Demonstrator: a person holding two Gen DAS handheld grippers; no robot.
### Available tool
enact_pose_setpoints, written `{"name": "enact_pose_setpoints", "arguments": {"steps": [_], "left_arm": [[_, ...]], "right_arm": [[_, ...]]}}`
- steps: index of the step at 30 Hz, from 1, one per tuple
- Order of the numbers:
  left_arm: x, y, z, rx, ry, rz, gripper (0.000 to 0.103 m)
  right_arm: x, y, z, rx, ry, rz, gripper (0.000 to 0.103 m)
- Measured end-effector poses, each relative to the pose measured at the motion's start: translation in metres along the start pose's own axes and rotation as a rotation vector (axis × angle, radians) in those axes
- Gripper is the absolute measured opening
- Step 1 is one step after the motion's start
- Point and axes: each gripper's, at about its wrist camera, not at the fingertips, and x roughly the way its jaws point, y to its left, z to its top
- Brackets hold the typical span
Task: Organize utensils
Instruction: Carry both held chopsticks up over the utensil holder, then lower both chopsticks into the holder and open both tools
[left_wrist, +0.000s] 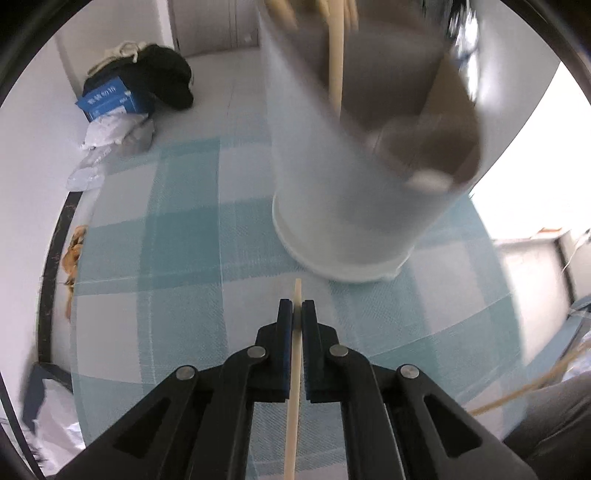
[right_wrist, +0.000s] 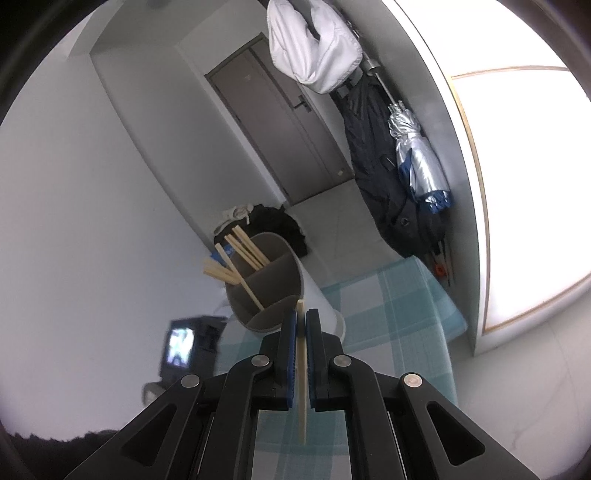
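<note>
My left gripper (left_wrist: 297, 303) is shut on a pale chopstick (left_wrist: 294, 387) that runs back between the fingers, low over the checked cloth. Just ahead stands a white utensil holder (left_wrist: 332, 192) with brown divided compartments, blurred, with chopsticks (left_wrist: 336, 66) standing in it. My right gripper (right_wrist: 301, 313) is shut on another pale chopstick (right_wrist: 301, 369), its tip poking out near the holder's rim (right_wrist: 273, 306). Several chopsticks (right_wrist: 240, 254) lean in the holder's far compartments.
A table under a blue-and-white checked cloth (left_wrist: 177, 229) carries the holder. On the floor lie a blue box (left_wrist: 110, 99), black and white clothes (left_wrist: 162, 77) and plastic bags (left_wrist: 107, 136). A door (right_wrist: 280, 125), hanging coats (right_wrist: 380, 158) and a folded umbrella (right_wrist: 421, 162) stand behind.
</note>
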Motion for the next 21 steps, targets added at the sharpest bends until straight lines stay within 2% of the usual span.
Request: {"name": "enact_pose_setpoints", "arguments": {"steps": [6, 10, 21], "left_arm": [[-0.075, 0.0, -0.008, -0.06, -0.219, -0.108, 0.001], [-0.105, -0.006, -0.015, -0.039, -0.319, -0.142, 0.001], [-0.116, -0.021, -0.011, 0.078, -0.368, -0.151, 0.0]], "right_arm": [[0.005, 0.008, -0.006, -0.036, 0.018, -0.004, 0.004], [0.012, 0.02, -0.011, -0.072, 0.036, 0.001, 0.004], [0.033, 0.055, -0.015, -0.201, 0.058, -0.005, 0.004]]}}
